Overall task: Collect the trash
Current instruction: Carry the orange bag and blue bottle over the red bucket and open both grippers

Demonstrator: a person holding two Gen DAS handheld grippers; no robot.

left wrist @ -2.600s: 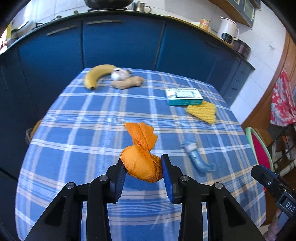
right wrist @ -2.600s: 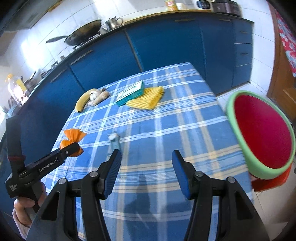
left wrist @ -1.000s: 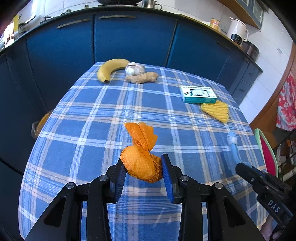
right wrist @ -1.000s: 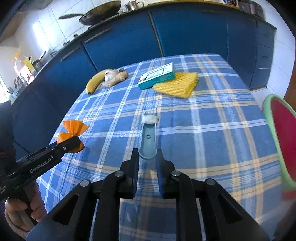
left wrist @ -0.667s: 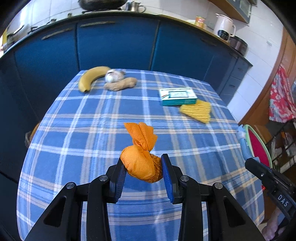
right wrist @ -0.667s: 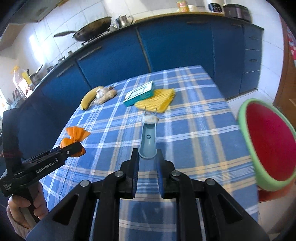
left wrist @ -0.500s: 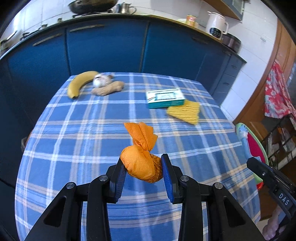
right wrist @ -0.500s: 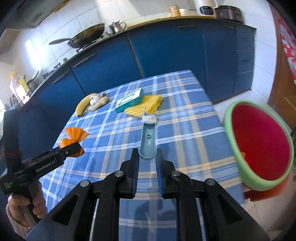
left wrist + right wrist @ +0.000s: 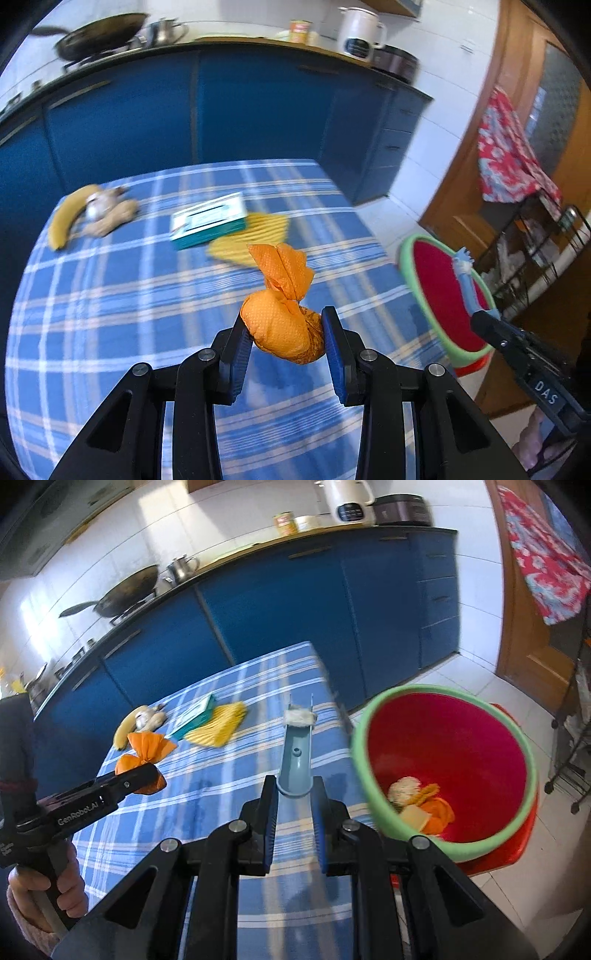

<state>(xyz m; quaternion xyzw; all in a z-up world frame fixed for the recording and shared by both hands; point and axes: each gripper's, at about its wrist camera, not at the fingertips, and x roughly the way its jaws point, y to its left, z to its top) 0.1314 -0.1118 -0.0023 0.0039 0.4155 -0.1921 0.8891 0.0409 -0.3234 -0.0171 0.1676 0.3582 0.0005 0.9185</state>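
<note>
Left tool [image 9: 286, 338] clamps orange bag [image 9: 282, 326]; right tool [image 9: 294, 814] clamps razor [image 9: 295, 753]; tabletop blurred.

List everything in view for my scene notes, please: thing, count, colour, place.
Tied bag: 1, orange, clamped in the left claw.
Scoop-like tool: 1, grey-blue with a white tuft at its tip, clamped in the right claw.
Bin: 1, red inside with a green rim, on the floor beside the table; scraps lie at its bottom.
Table: 1, blue plaid cloth.
Banana: 1, yellow, far left corner of the table.
Ginger root: 1, tan, beside the banana.
Box: 1, teal and white, mid table.
Cloth: 1, yellow, next to the box.
Wok: 1, dark, on the counter.
Kettle: 1, white, on the counter.
Hand: 1, holding the left claw's grip.
</note>
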